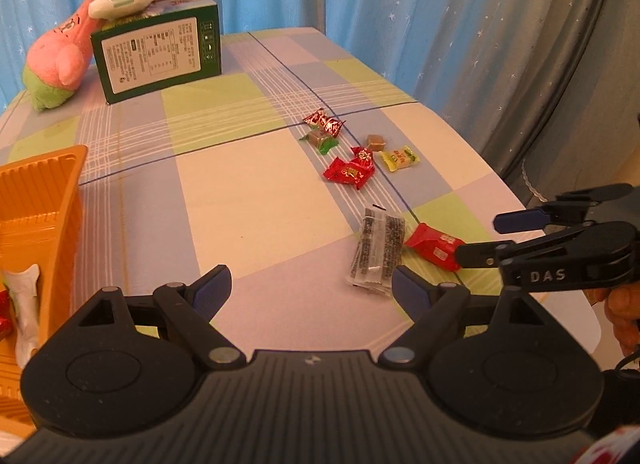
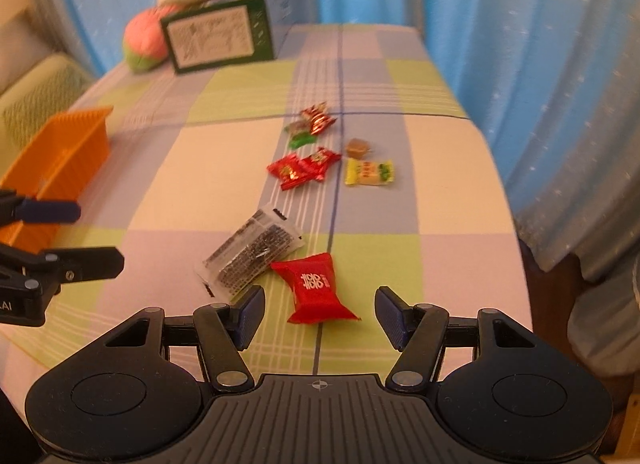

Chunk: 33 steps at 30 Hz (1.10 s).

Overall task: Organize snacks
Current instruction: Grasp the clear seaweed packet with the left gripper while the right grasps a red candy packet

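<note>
Tablecloth of pastel plaid fabric [image 2: 224, 167] covers the table that carries everything. An orange ribbed plastic tray [image 1: 44, 199] is set at the table's left edge and already holds a few wrapped items. A clear flat sachet with dark printed contents [image 2: 252, 256] lies near the front edge. A red pillow-shaped foil snack packet [image 2: 316, 290] lies just beside it, framed between the spread fingers of the right gripper [image 2: 320, 314], which is open and empty. The left gripper [image 1: 312, 290] is likewise open and holds nothing.

The red packet is judged light, soft and air-filled, with slippery foil. A grip across its puffed middle is advised; crimped ends may slide out. Moderate closing force is recommended, since the contents may crush.

Smaller wrapped candies [image 2: 308, 167] are scattered toward the table's middle.
</note>
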### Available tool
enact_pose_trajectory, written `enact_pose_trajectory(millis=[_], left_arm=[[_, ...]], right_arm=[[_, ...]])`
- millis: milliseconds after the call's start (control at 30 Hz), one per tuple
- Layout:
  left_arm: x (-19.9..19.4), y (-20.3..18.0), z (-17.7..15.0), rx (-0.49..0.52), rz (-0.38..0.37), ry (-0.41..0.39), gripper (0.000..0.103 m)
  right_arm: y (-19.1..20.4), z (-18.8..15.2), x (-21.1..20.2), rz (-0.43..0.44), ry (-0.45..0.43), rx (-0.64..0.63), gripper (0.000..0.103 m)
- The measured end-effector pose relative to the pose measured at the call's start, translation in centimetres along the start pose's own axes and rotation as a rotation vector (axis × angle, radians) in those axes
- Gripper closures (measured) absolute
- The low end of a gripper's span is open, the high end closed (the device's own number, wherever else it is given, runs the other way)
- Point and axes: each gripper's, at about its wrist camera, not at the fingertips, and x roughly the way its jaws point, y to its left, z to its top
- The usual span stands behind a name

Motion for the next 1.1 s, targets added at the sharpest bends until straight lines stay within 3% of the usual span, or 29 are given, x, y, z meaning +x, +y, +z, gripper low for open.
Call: enact_pose_trajectory(millis=[133, 400, 600, 767, 1000, 1100], left_arm=[[1.3, 0.1, 0.2, 0.001, -0.008, 0.011, 0.017], [3.1, 0.3, 0.4, 0.0, -0.018, 0.028, 0.017], [4.2, 0.1, 0.4, -0.007, -0.038, 0.037, 0.017], [5.2, -1.0, 0.7, 0.008, -0.07, 0.033, 0.018], [7.4, -3.2, 1.3, 0.064, -0.1, 0.054, 0.03], [8.3, -4.2, 1.3, 0.093, -0.091, 0.073, 0.041]], right_arm=[[-0.3, 0.6, 2.2, 0.016, 0.038, -0.018, 0.054], [-0.6, 0.8, 4.9, 0.021, 0.082, -0.037, 0.064], [-0.2, 0.5, 5.2, 0.008, 0.067, -0.04, 0.075], [-1.4, 0.4, 3.6, -0.02, -0.005, 0.057, 0.076], [-3.5, 0.5, 1.5, -0.048, -0.072, 0.177, 0.076], [-4.1, 0.5, 0.9, -0.054, -0.087, 0.204, 0.076]])
